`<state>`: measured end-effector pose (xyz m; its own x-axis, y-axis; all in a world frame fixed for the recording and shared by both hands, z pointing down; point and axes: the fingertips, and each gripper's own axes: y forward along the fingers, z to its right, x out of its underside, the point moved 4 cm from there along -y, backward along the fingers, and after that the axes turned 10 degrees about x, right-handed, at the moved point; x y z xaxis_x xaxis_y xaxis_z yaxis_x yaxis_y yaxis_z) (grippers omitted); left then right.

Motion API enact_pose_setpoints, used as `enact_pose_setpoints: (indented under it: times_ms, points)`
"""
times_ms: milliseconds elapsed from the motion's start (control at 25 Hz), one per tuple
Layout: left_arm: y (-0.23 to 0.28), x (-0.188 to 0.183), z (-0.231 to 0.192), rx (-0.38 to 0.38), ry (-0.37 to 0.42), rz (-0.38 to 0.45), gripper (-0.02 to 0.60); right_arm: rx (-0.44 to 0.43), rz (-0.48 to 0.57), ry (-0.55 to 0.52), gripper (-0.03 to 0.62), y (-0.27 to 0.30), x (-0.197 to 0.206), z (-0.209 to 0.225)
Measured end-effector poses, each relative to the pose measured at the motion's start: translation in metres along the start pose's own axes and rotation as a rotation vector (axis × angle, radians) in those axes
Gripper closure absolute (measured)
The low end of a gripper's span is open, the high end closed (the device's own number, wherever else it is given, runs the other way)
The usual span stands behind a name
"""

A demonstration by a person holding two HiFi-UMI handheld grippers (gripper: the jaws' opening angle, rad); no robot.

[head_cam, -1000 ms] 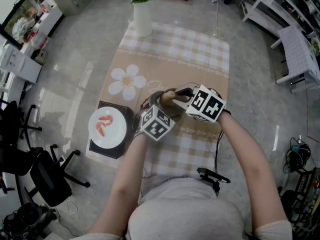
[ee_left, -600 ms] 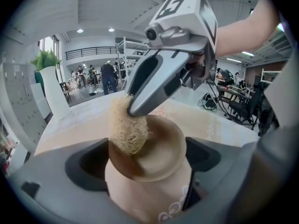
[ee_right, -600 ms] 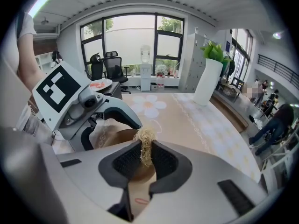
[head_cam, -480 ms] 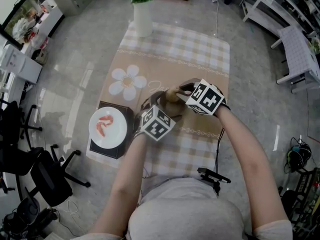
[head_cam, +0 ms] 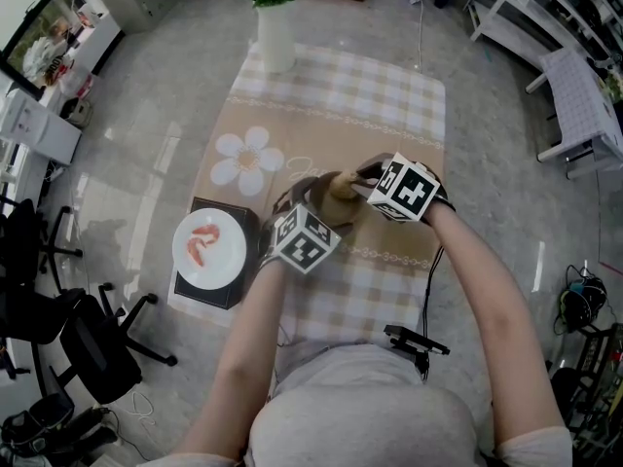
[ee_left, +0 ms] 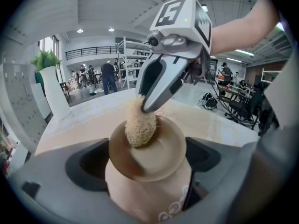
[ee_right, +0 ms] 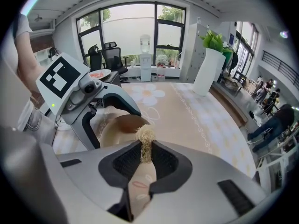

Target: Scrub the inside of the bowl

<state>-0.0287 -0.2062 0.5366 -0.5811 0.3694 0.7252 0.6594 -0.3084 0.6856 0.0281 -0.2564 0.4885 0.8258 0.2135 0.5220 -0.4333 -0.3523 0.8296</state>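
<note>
A brown bowl (head_cam: 324, 205) hangs tilted above the checked tablecloth, with my left gripper (head_cam: 310, 207) shut on its outer wall. In the left gripper view the bowl (ee_left: 161, 155) fills the space between the jaws of that gripper (ee_left: 148, 171). A tan loofah scrubber (ee_left: 138, 125) presses on the bowl's inner rim. My right gripper (head_cam: 358, 183) is shut on the loofah (ee_right: 145, 141). In the right gripper view its fibres stick out past the right gripper (ee_right: 145, 157), in front of the bowl (ee_right: 120, 127).
A white plate with red food (head_cam: 208, 244) sits on a black board (head_cam: 216, 292) at the table's left edge. A white vase with a green plant (head_cam: 275, 29) stands at the far end. Office chairs (head_cam: 58, 329) are on the floor at left, a white rack (head_cam: 584, 105) at right.
My right gripper has shifted slightly to the right with the loofah, which slid across the bowl's inside. The left gripper and the bowl have stayed in place.
</note>
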Motion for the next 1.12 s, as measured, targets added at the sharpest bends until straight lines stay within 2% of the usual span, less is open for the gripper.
enact_pose_setpoints:
  times_ms: [440,1120]
  points:
    - [0.001,0.001,0.0,0.001,0.0,-0.002,0.074,-0.067,-0.024,-0.029,0.526,-0.013,0.016,-0.014]
    - [0.001,0.0,0.0,0.002,0.002,-0.007,0.072,-0.264,-0.009,0.001,0.526,-0.017,0.012,-0.05]
